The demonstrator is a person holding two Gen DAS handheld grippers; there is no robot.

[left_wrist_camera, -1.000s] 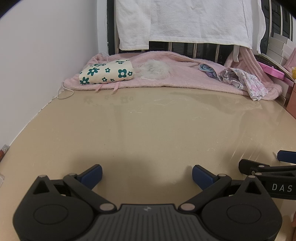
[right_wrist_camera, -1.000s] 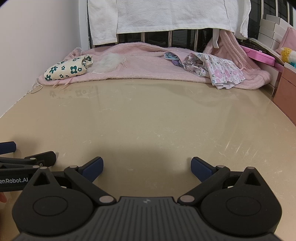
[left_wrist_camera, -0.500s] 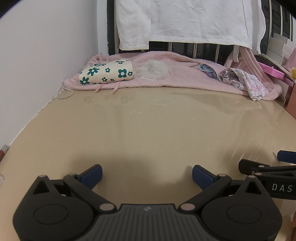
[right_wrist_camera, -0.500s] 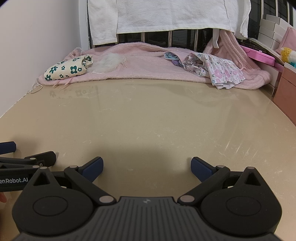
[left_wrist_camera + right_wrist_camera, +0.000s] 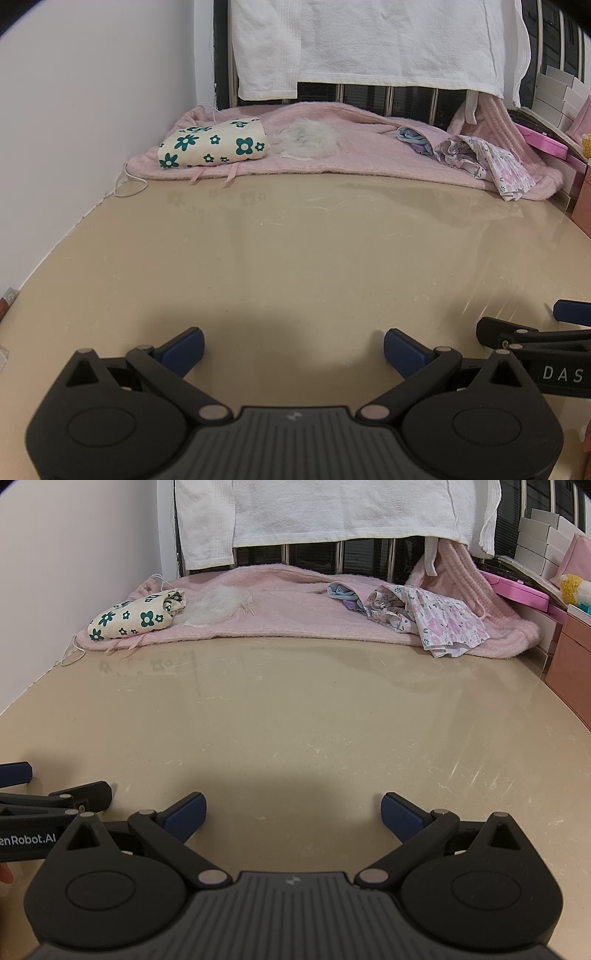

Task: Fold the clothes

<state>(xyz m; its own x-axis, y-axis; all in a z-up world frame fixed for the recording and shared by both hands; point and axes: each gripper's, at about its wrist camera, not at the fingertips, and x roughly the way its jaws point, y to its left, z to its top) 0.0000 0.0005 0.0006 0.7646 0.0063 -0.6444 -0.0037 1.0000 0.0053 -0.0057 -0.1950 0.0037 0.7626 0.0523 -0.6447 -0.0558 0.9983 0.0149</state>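
The left gripper [image 5: 293, 343] and the right gripper [image 5: 291, 810] are hovering side by side over the near part of the beige table [image 5: 295, 709], both with fingers wide apart and holding nothing. The pink blanket [image 5: 288, 616] is lying along the far edge of the table. On its left end a green-flowered cloth [image 5: 136, 614] is sitting already folded; on its right end a crumpled pink-flowered garment [image 5: 432, 618] is waiting, well apart from both grippers. I think the right gripper should be reaching for this garment, pinching one single layer at an edge, then dragging it onto the bare table for spreading flat.
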